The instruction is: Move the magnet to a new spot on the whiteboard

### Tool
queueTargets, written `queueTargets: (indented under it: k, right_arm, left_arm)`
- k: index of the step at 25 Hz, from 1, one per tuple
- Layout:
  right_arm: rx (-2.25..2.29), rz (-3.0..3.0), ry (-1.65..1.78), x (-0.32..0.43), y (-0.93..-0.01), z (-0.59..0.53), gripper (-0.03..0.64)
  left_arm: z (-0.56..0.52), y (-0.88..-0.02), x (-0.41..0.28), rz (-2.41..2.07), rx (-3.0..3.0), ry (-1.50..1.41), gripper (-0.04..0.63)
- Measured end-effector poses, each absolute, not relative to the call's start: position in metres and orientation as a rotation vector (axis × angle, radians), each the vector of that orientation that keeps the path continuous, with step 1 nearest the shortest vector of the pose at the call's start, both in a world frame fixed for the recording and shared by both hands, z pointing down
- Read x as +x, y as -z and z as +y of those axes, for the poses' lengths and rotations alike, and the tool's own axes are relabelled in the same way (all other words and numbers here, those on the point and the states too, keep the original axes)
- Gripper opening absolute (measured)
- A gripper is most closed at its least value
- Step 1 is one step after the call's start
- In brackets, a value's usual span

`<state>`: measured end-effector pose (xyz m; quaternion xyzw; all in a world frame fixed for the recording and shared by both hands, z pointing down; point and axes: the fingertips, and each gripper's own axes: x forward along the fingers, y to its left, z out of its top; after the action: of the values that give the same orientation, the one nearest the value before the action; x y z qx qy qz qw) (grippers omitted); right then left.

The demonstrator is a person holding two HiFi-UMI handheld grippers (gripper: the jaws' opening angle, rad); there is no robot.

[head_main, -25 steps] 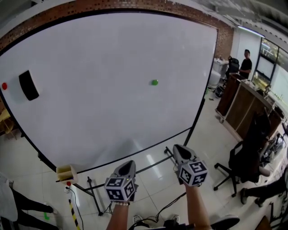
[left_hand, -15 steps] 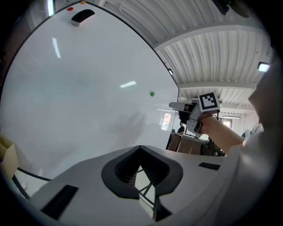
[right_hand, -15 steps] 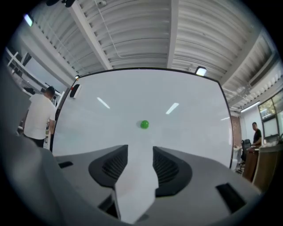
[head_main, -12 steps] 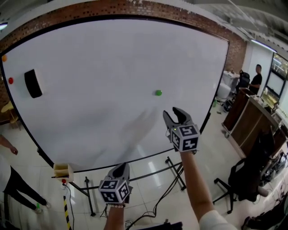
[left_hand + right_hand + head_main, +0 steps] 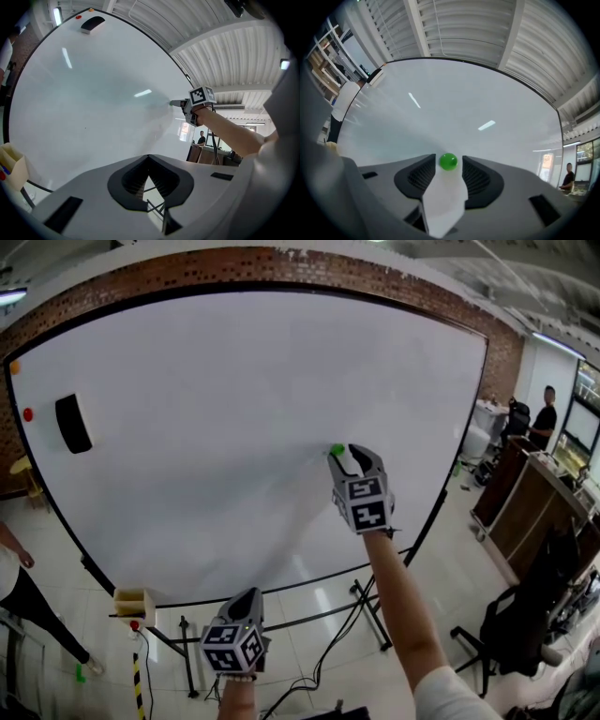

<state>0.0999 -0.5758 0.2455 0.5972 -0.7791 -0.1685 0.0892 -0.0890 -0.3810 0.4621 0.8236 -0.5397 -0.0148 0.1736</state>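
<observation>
**Open jaws bracket the green magnet; grip not yet made**

Nearest the person, the left hand-held gripper point(image 5: 246, 596) hangs low below the board's lower edge; its own view shows the jaws closed tip to tip with nothing between them. Higher and further out, the right hand-held gripper point(image 5: 346, 455) is held out at arm's length to the whiteboard point(image 5: 225, 399); its jaws have just been opening and now stand wide. In the right gripper view, the green magnet point(image 5: 448, 161) sits between the two tips with a sliver of white board showing on either side, so the pads are not yet pressing on it.

The magnet point(image 5: 337, 449) clings near the middle of the board, a little right of centre. It looks like a small, glossy, hard dome; I judge it light and stiff, held only by its own pull, and slippery on its rounded top. The grip should fall on its sides, low and close to the board, so the pads do not ride up and squeeze it out. It should then lift straight off or slide along.

In the head view, the right gripper's tips half cover the magnet. Whether those tips already touch the board is hard to tell, probably not quite. Far off at the left edge sit a black eraser point(image 5: 73, 423) and a red magnet point(image 5: 27, 414).
</observation>
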Motion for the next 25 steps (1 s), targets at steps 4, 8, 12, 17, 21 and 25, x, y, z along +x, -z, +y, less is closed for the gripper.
queueTargets:
  k: [4,8,12,17,21,25]
  right_arm:
    - [1.770,-2.312,0.488,0.098,-0.248,-0.585,0.166]
    - [1.762,-2.308,0.482,0.098,-0.249,-0.588,0.130]
    - [1.747,-2.342,0.482,0.101,-0.246,-0.574,0.130]
    - [1.710,-2.477,0.455,0.120,-0.239,-0.514,0.130]
    - [1.696,-2.565,0.381,0.147,-0.257,-0.456,0.130]
    - [1.744,-2.593,0.267,0.176,-0.298,-0.400,0.130]
  left_arm:
    - [-0.383,-0.464,-0.095,-1.547,2.318,0.047,0.000]
    - [-0.383,-0.466,-0.095,-1.551,2.311,0.042,0.000]
    - [-0.381,-0.466,-0.088,-1.537,2.318,0.032,0.000]
    - [-0.374,-0.467,-0.071,-1.501,2.348,0.015,0.000]
    - [-0.365,-0.470,-0.051,-1.462,2.375,-0.004,0.000]
    - [-0.360,-0.472,-0.039,-1.442,2.396,-0.025,0.000]
